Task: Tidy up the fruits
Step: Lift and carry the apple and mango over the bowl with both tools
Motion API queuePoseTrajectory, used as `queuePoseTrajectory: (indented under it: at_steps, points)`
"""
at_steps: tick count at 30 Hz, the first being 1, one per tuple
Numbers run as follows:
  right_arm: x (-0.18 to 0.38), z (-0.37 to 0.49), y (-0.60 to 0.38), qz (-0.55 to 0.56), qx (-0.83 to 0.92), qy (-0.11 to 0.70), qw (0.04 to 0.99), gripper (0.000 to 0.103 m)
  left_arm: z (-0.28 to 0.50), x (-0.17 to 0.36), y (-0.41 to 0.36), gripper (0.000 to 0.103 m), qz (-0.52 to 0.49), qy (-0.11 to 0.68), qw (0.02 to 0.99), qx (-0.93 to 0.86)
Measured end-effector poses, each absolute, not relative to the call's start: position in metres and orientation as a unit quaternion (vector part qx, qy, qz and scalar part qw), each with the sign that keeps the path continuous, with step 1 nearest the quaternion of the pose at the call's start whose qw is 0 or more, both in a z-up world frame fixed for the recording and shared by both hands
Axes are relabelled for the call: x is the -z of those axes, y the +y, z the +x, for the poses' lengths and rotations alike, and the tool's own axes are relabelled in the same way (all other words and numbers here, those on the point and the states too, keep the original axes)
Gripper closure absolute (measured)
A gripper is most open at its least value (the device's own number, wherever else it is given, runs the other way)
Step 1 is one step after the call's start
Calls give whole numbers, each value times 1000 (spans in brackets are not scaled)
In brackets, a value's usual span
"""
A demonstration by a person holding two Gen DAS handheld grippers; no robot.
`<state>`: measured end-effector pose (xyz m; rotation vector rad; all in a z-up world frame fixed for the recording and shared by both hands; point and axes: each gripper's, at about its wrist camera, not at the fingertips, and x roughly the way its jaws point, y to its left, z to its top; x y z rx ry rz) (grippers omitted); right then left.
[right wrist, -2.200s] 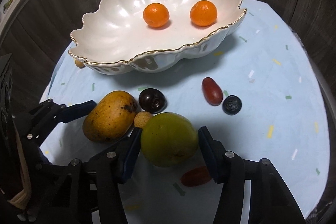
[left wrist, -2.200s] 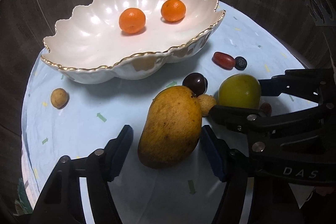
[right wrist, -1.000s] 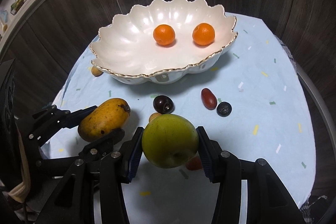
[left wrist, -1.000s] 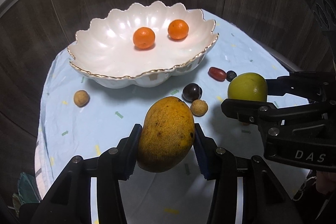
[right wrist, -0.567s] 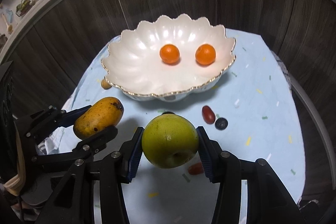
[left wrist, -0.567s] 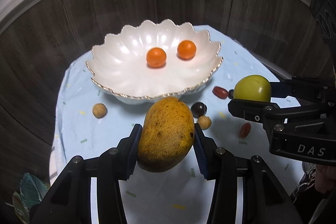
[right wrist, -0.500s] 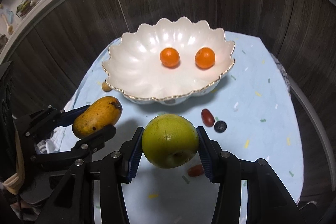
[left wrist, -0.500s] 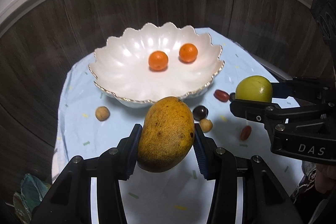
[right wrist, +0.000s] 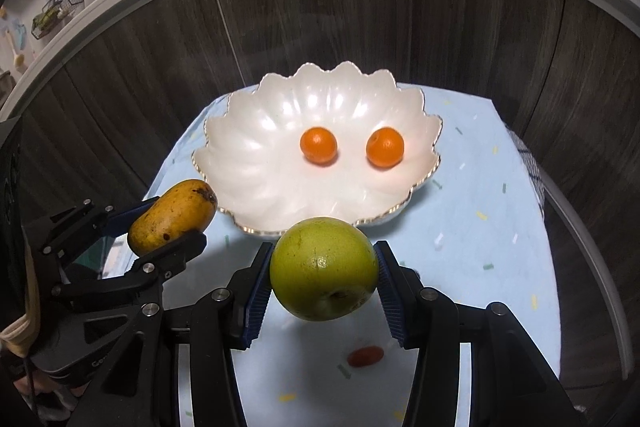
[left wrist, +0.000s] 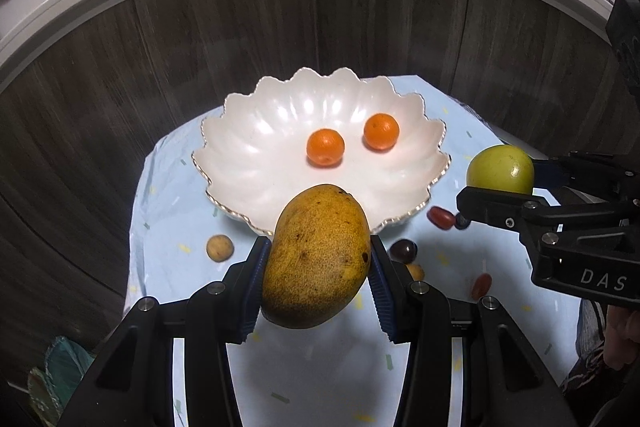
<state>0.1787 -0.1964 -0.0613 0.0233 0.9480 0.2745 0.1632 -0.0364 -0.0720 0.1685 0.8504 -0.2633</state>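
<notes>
The left gripper [left wrist: 316, 263] pinches one mango [left wrist: 316, 259], and the right gripper [right wrist: 324, 271] pinches one green apple [right wrist: 324, 267]. Two oranges [left wrist: 325, 146] lie in the one white bowl [left wrist: 256, 163].

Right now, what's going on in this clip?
A person is sorting fruit with two handheld grippers. The left gripper is clamped on a mango, the right gripper on a green apple; both fruits are held in the air in front of the white scalloped bowl, which holds two small oranges. Several small fruits lie loose on the blue tablecloth.
</notes>
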Motion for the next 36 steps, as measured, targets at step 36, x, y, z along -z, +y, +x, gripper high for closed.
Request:
queuePoseTrajectory:
  at_steps: [36]
  points:
    - [78,257,-196,12,-113,466,878,53,247,88,-25,57,69,424,898,91]
